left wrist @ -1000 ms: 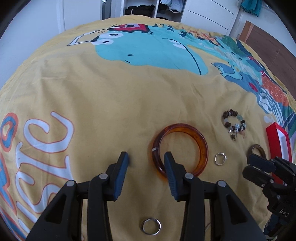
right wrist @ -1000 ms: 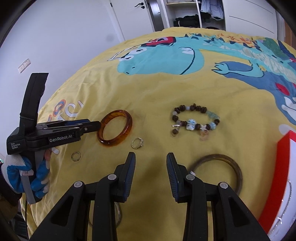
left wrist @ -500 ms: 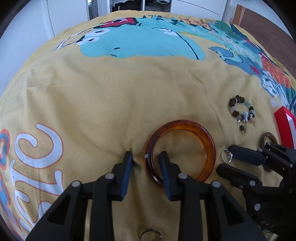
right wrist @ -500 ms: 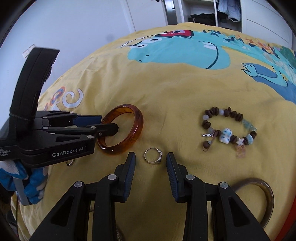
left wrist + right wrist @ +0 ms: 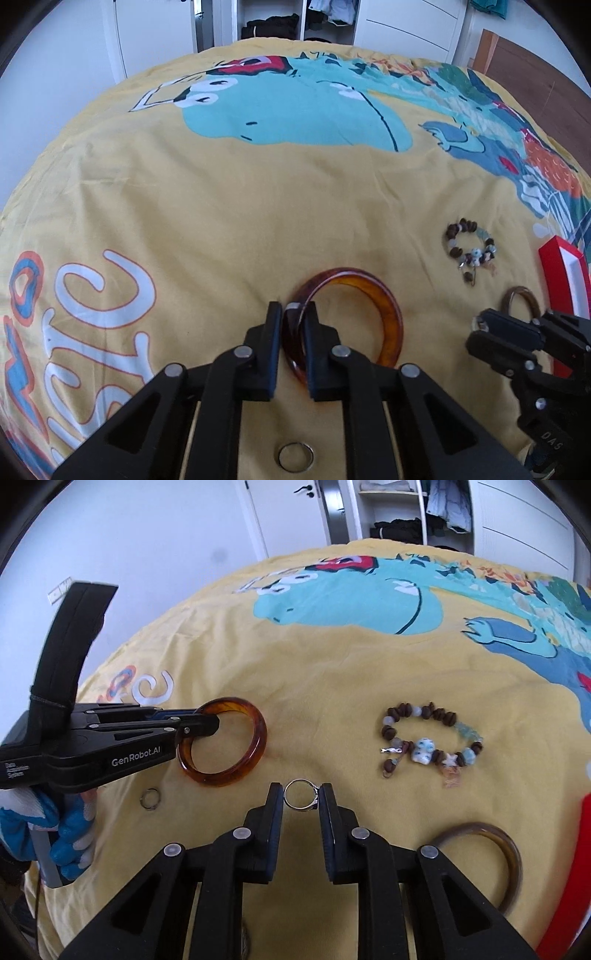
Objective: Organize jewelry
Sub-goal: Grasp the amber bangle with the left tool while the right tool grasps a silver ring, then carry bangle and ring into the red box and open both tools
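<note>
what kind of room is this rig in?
Most likely a bedroom: jewelry lies on a yellow cartoon-print bedspread, behind it an open wardrobe with folded and hanging clothes, and a white door.

Left gripper: matte black plastic, two flat rectangular fingers on angular triangular link arms, round silver rivets at the pivots. Side of body carries white lettering "GenRobot.AI", a smaller white label near the rear, and a tall black upright block bound with a thin cord. Right gripper: same black build, blue-tinted pads inside the fingers. Gloved hand: blue and white knit glove.
</note>
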The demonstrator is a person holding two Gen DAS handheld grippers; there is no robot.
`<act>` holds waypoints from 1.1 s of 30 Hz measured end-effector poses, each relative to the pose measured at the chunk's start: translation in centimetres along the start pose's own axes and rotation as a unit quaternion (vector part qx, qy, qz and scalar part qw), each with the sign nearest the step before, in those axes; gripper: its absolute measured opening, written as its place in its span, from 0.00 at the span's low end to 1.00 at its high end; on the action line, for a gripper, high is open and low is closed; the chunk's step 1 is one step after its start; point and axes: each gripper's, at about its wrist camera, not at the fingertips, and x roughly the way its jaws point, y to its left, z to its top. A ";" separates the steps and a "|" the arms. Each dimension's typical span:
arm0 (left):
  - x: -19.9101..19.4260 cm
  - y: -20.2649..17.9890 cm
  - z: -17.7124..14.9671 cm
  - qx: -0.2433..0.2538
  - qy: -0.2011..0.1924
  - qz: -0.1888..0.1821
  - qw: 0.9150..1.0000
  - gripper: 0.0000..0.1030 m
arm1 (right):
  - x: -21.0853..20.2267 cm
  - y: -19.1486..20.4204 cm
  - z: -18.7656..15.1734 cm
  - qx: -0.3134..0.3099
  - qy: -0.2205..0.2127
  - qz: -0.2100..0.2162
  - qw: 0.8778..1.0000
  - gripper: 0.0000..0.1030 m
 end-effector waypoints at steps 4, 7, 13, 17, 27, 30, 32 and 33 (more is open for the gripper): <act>-1.8 -0.2 0.3 -0.005 -0.006 0.009 1.000 0.10 | -3.5 -0.4 0.1 0.011 -0.019 -0.004 1.000 0.19; -3.3 -0.5 0.1 -0.008 -0.009 0.012 1.000 0.10 | -6.3 -1.0 0.1 0.017 -0.034 -0.013 0.999 0.19; -6.8 -2.0 -0.4 0.002 -0.021 0.019 1.000 0.10 | -12.0 -3.0 -0.6 0.027 -0.059 -0.040 0.997 0.19; -9.2 -3.9 -0.6 0.011 -0.032 0.013 0.999 0.10 | -15.9 -4.9 -2.0 0.033 -0.070 -0.067 0.995 0.19; -11.2 -15.8 0.1 0.069 -0.043 -0.048 0.996 0.10 | -21.7 -13.3 -6.4 0.077 -0.068 -0.137 0.985 0.19; -10.3 -20.6 0.3 0.092 -0.037 -0.066 0.993 0.10 | -22.2 -16.3 -7.7 0.095 -0.062 -0.151 0.982 0.19; -9.4 -23.7 0.4 0.108 -0.031 -0.077 0.991 0.10 | -22.1 -18.2 -8.2 0.105 -0.056 -0.158 0.980 0.19; -8.9 -25.2 0.3 0.115 -0.029 -0.081 0.990 0.10 | -22.0 -19.1 -8.5 0.109 -0.052 -0.160 0.980 0.19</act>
